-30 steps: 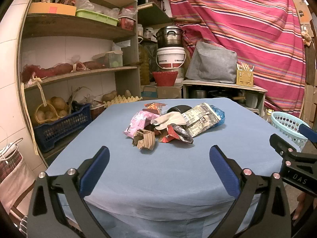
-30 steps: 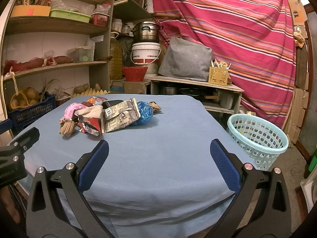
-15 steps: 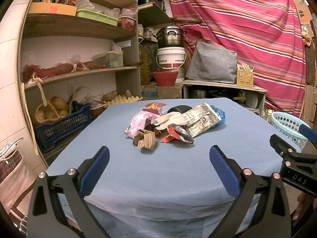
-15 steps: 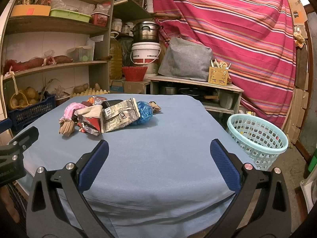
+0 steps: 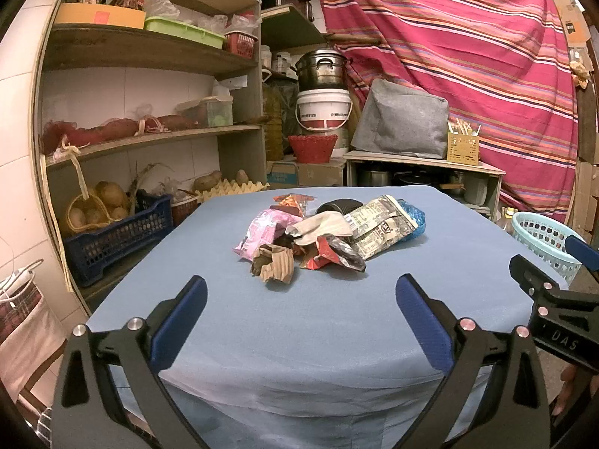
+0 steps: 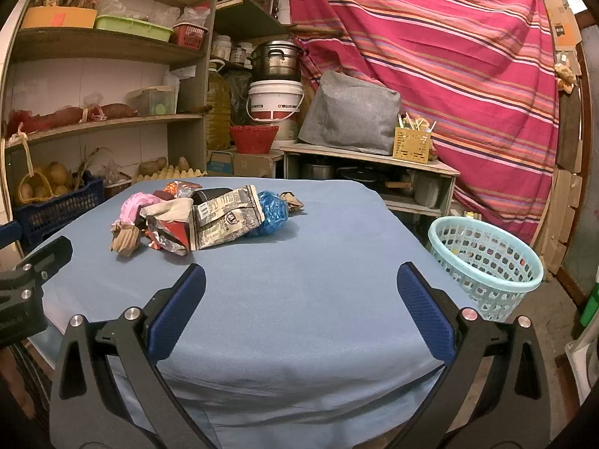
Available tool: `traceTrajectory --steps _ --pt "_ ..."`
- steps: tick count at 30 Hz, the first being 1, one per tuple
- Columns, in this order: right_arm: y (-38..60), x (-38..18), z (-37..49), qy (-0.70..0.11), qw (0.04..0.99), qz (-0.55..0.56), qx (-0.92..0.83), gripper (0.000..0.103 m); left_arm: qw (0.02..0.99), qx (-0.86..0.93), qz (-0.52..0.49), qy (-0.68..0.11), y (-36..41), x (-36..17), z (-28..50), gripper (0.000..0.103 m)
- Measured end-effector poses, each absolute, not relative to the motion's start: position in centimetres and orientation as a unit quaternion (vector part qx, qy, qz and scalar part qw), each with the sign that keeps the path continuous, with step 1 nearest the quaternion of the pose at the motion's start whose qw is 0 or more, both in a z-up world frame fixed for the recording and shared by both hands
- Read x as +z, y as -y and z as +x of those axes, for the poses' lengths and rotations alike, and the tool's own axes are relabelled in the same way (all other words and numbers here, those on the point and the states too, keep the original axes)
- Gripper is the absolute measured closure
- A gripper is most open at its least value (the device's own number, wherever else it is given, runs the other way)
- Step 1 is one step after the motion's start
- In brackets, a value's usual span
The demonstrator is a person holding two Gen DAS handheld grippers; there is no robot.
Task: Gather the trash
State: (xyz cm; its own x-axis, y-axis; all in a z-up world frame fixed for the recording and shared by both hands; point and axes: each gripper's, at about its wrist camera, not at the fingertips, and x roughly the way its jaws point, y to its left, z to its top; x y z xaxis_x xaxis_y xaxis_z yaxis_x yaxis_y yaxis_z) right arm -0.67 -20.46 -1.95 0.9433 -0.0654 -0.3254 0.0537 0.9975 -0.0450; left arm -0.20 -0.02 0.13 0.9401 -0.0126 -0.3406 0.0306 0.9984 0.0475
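The left gripper (image 5: pixel 301 295) is held level just off the near edge of the blue-clothed table (image 5: pixel 318 329), its 2 blue-padded fingers (image 5: pixel 179 321) spread wide with nothing between them, pointing straight at the trash pile (image 5: pixel 325 235). The right gripper (image 6: pixel 301 295) hangs at the same near edge, to the right of the pile, also level and spread wide and empty; its fingers (image 6: pixel 423 318) frame bare cloth. Each gripper shows at the edge of the other's view, side by side and apart. The pile sits toward the middle of the table, well beyond both sets of fingertips. Nearest the left gripper in the pile is a crumpled piece of brown corrugated cardboard (image 5: pixel 275 267); touching it on the right is a red and silver foil wrapper (image 5: pixel 333 252). Behind the cardboard lies a pink snack bag (image 5: pixel 262 230), and right of the pile's centre a black-and-white printed packet (image 5: pixel 382 224) leans against a blue crinkled bag (image 5: pixel 413 217). A beige wrapper (image 5: pixel 322 226) lies across the middle, with a dark round object (image 5: pixel 338 205) behind it. A small brown scrap (image 6: pixel 292 200) sits just beyond the blue bag. A pale blue plastic basket (image 6: pixel 486 262) stands on the floor to the right of the table, lower than its top.
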Motion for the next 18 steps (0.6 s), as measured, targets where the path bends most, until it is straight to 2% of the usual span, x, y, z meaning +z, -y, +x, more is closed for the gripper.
traceTrajectory --steps 18 --pt "20.83 -2.21 -0.33 -0.166 0.986 -0.015 -0.030 0.004 0.984 -0.010 0.026 -0.175 0.12 0.01 -0.20 0.005"
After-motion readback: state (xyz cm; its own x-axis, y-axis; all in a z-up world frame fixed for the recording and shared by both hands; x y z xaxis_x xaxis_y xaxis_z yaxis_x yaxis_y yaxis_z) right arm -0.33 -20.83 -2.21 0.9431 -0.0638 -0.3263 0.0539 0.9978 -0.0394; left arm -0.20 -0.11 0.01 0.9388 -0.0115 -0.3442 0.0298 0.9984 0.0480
